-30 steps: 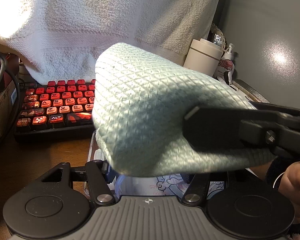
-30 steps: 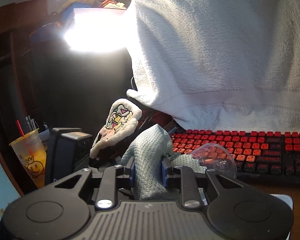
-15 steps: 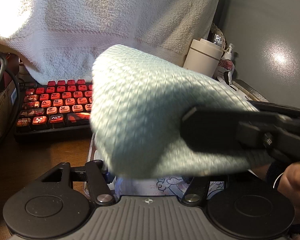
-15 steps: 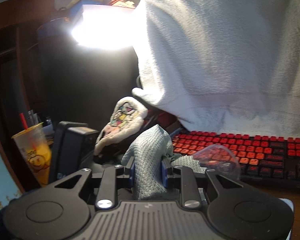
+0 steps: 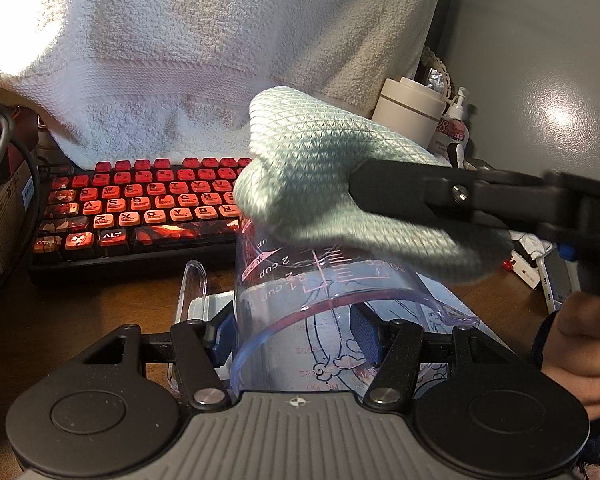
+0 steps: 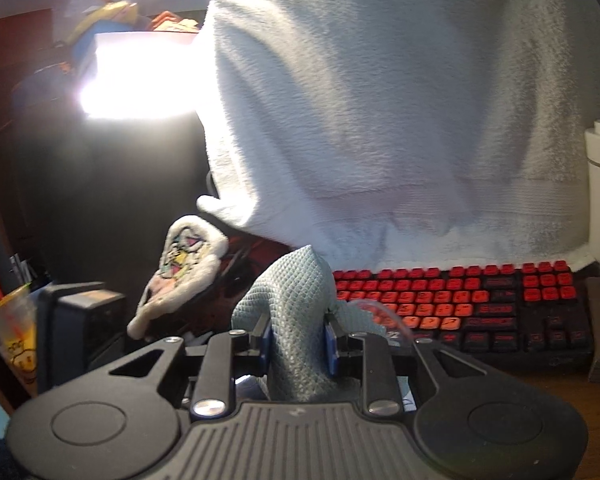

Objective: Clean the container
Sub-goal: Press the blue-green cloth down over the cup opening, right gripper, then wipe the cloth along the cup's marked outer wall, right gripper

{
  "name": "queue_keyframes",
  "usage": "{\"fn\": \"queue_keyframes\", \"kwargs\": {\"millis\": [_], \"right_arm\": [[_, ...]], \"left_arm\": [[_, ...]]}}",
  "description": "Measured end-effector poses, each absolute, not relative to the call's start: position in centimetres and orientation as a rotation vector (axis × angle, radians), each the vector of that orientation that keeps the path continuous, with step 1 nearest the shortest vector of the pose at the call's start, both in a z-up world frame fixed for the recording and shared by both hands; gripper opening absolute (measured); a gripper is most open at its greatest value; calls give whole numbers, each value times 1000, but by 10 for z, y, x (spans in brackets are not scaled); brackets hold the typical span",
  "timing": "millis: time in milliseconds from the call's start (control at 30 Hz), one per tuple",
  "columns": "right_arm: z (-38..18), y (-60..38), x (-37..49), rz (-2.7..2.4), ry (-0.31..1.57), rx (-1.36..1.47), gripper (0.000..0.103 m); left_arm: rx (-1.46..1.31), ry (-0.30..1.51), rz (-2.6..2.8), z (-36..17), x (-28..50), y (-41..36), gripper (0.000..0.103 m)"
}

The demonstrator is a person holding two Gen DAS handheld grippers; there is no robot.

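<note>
While the right tongs (image 6: 296,338) pinch the cloth (image 5: 340,184), hiding the cup's (image 5: 320,300) rim, the left tongs (image 5: 296,336) clamp that cup.

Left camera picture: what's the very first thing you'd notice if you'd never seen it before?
Probably the pale green cloth, bunched in the middle and pinched by the right gripper coming in from the right. Just below it, the left gripper holds a clear measuring cup. Behind glows a red keyboard.

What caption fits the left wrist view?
Left gripper holds a clear measuring cup while right gripper's cloth wipes it.
</note>
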State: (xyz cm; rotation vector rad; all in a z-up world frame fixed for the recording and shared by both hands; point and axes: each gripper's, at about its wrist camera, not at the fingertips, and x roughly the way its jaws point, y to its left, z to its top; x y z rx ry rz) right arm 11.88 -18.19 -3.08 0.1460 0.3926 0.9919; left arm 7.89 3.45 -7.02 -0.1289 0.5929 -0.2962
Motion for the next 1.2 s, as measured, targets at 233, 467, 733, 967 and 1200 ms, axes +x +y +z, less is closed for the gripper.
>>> {"fn": "queue_keyframes", "kwargs": {"millis": [233, 467, 733, 967, 1200], "right_arm": [[-33, -184, 135, 893, 405, 181, 24], [-37, -184, 141, 936, 449, 230, 24], [-32, -177, 118, 1029, 431, 180, 25], [-17, -159, 110, 1101, 470, 53, 24], [-8, -141, 126, 1120, 453, -116, 21]], "left_arm": [[-129, 593, -296, -70, 80, 34, 59], [-131, 593, -296, -70, 79, 35, 59], [-130, 594, -296, -70, 78, 34, 59], [-131, 594, -296, -70, 79, 34, 59], [-130, 594, -296, -70, 79, 34, 59]]}}
